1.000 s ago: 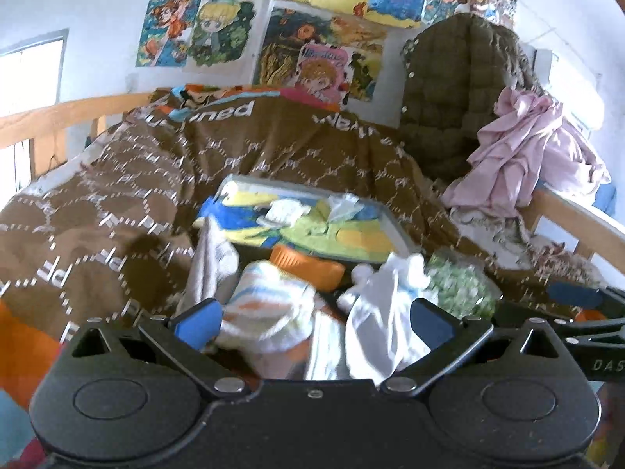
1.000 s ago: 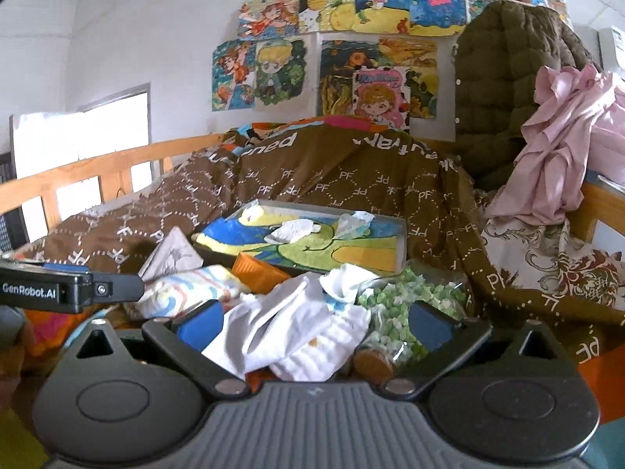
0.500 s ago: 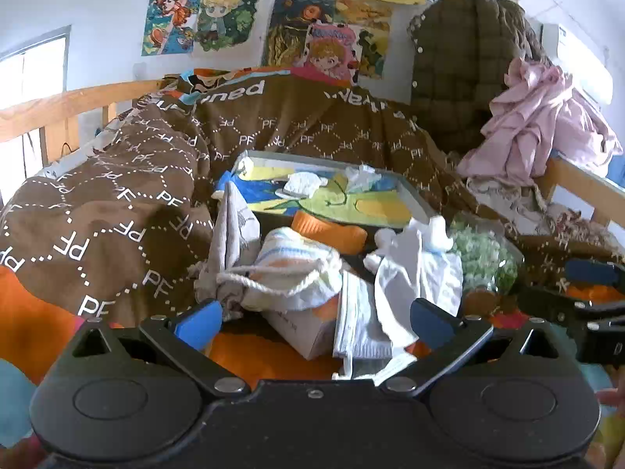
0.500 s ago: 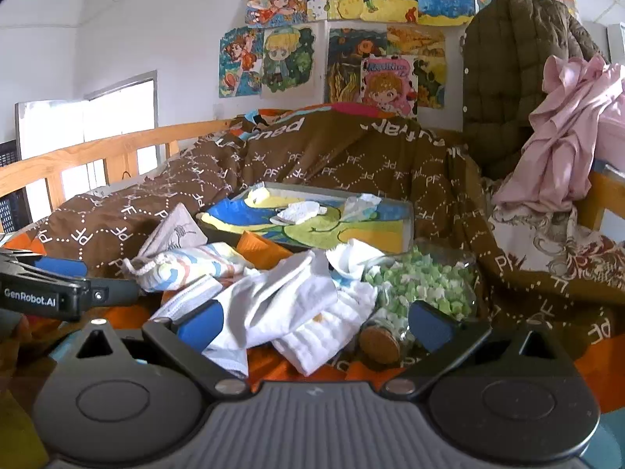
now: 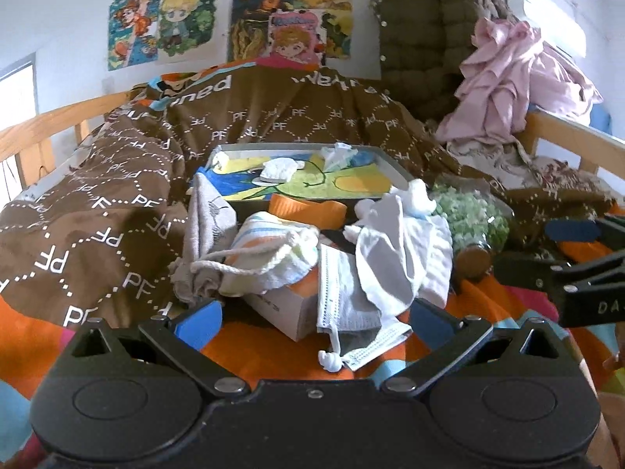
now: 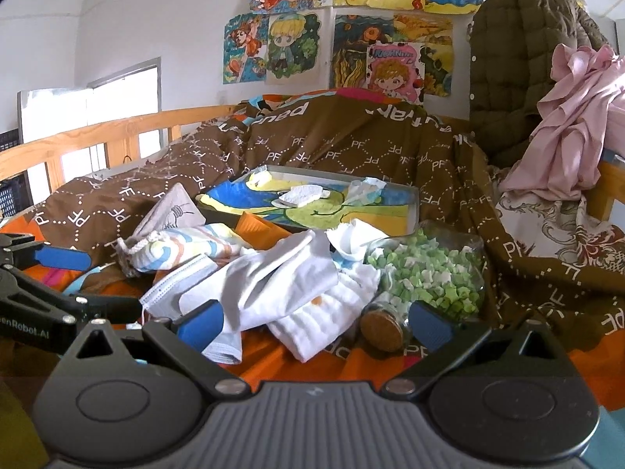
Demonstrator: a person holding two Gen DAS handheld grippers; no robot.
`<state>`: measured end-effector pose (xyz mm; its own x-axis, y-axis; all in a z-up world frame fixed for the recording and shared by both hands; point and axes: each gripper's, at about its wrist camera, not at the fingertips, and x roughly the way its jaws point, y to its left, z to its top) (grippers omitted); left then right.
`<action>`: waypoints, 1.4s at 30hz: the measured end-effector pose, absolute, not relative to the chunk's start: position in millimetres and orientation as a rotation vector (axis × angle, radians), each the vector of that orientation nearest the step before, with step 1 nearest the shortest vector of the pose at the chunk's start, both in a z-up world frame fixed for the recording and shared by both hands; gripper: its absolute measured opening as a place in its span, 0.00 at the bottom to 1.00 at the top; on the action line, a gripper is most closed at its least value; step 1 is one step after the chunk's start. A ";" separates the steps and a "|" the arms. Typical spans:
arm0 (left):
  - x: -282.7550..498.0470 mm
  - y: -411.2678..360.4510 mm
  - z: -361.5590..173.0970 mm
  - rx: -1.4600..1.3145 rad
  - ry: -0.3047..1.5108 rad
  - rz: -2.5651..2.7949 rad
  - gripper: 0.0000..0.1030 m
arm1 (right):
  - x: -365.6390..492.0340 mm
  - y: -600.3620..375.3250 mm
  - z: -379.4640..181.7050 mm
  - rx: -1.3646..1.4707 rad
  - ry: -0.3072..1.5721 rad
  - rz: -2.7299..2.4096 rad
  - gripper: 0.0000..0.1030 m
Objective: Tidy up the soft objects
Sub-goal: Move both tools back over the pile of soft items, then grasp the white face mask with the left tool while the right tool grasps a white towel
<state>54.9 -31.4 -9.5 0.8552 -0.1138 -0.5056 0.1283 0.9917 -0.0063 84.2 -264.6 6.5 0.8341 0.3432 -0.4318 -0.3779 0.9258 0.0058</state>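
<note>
With both grippers, left (image 5: 314, 318) and right (image 6: 316, 322), spread empty, we should pinch the white cloth (image 6: 281, 277) beside the jar (image 6: 425, 277) by one loose edge.

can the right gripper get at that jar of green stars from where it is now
Probably yes. The jar lies on its side just ahead of the open right gripper, cork end nearest, with only a white cloth touching its left side.

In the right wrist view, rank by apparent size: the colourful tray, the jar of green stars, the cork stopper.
1. Colourful picture-printed rectangular tray, largest.
2. Clear jar of green and white paper stars; it lies nearer the camera, so true sizes remain unsure.
3. Round brown cork stopper, clearly smallest.
</note>
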 end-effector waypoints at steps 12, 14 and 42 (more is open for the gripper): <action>65.6 -52.7 -21.1 0.150 0.568 -0.189 0.98 | 95.8 -261.5 0.5 -0.101 0.440 0.399 1.00; 68.5 -55.3 -22.9 0.166 0.580 -0.201 0.95 | 104.0 -257.6 -2.3 -0.108 0.439 0.422 1.00; 80.1 -74.5 -35.7 0.425 0.597 -0.160 0.17 | 157.9 -226.8 -27.3 -0.124 0.492 0.578 0.15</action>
